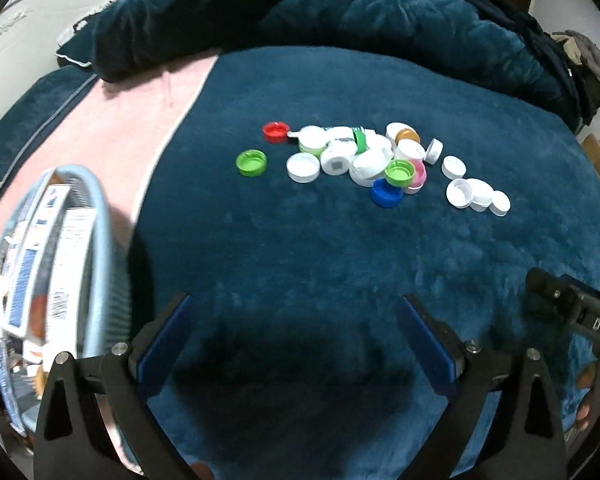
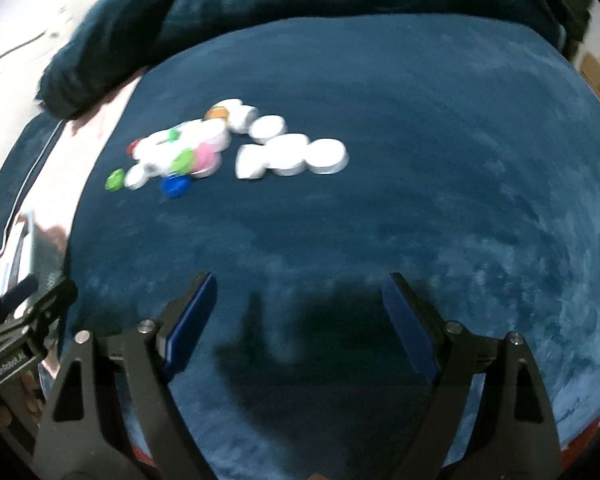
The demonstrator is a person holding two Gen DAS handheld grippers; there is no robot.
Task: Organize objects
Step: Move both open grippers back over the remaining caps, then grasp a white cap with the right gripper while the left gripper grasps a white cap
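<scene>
Two handheld claws hover over a dark blue plush blanket (image 1: 300,248) spread on a bed. Nearest in the left camera, the left claw (image 1: 296,304) has its two blue-padded fingers spread wide apart, holding nothing. Nearest in the right camera, the right claw (image 2: 298,284) is likewise wide apart and empty, casting a dark shadow on the blanket just below it.

Close beside the left claw, on its left, sits a pale blue basket (image 1: 100,240) stuffed with small cardboard boxes (image 1: 60,264). It rests on a pink sheet (image 1: 112,136) at the blanket's edge.

Farther ahead, well apart from both claws, lies a loose heap of bottle caps (image 1: 364,160). Most are white, with a red cap (image 1: 276,132) and a green cap (image 1: 251,162) at the left end, a blue cap (image 1: 387,193) on the near edge, and three white caps (image 1: 478,196) trailing off to the right. The heap's long axis runs left to right across both views.

From the left claw the heap lies ahead and slightly right; from the right claw it lies ahead and to the left, its picture blurred. Neither claw looks clearly nearer. The left one, being next to the basket, seems better placed to carry caps there.

Beyond the caps, a rumpled dark blue duvet (image 1: 340,12) is bunched up.
</scene>
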